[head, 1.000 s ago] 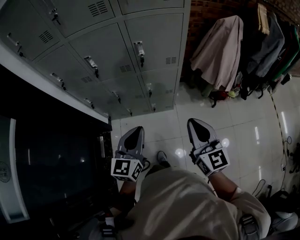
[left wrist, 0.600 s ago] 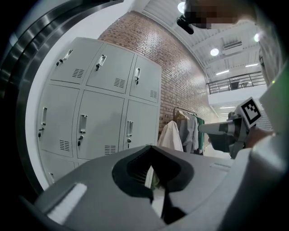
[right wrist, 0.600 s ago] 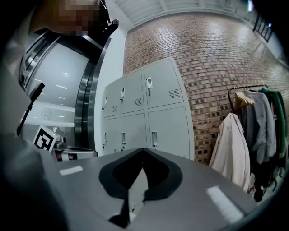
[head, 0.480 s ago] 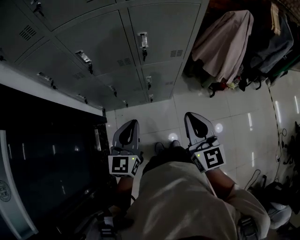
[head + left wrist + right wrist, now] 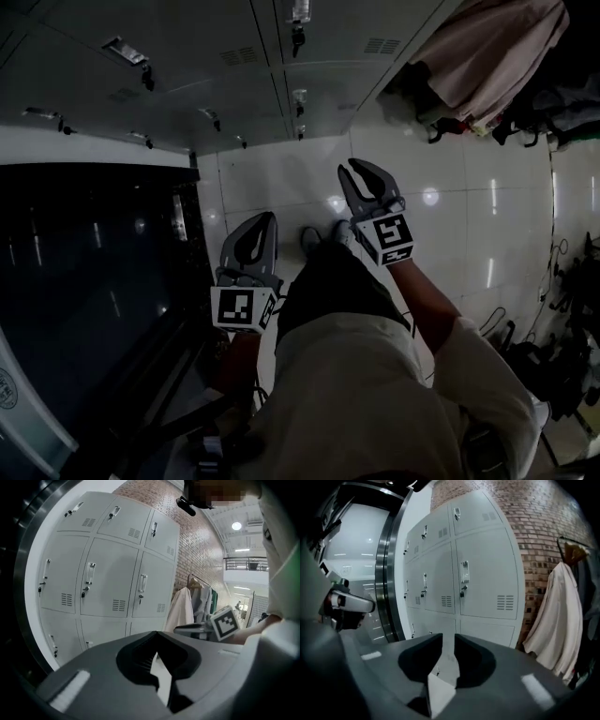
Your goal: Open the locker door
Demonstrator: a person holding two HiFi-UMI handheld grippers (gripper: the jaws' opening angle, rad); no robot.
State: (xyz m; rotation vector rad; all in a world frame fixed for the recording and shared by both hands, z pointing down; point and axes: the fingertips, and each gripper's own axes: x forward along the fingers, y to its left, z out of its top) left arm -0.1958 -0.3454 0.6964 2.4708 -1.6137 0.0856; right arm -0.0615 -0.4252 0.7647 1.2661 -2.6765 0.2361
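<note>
Glass panel: a dark glass panel [image 5: 84, 272] fills the left side of the head view and stands along the left edge of the tiled floor [image 5: 272, 183].
Left gripper: the left gripper [image 5: 268, 217] hangs over the floor just beside the glass panel and points toward the lockers. Its jaws are together at the tips, with nothing between them. Its marker cube [image 5: 241, 309] faces up at the camera.
Lockers: grey metal lockers [image 5: 234, 37] stand in rows along the far edge of the floor, well apart from both grippers.
Doors: every locker door [image 5: 487, 569] in view is closed flat. Each carries a small latch handle [image 5: 463, 576] near one edge and a patch of vent slots [image 5: 505, 603].
Person: a pale shirt [image 5: 356, 394] and dark trousers [image 5: 333, 291] show between the two grippers at the near edge of the floor.
Right gripper: the right gripper [image 5: 364, 169] reaches further toward the lockers than the left one. Its jaws stand a little apart and have just been opening. Nothing is between them; only floor and the locker base show through the gap.
Coats: a beige coat [image 5: 497, 47] hangs right of the lockers against a brick wall [image 5: 543, 536], with darker clothes [image 5: 572, 84] beside it at the far right corner of the floor.
</note>
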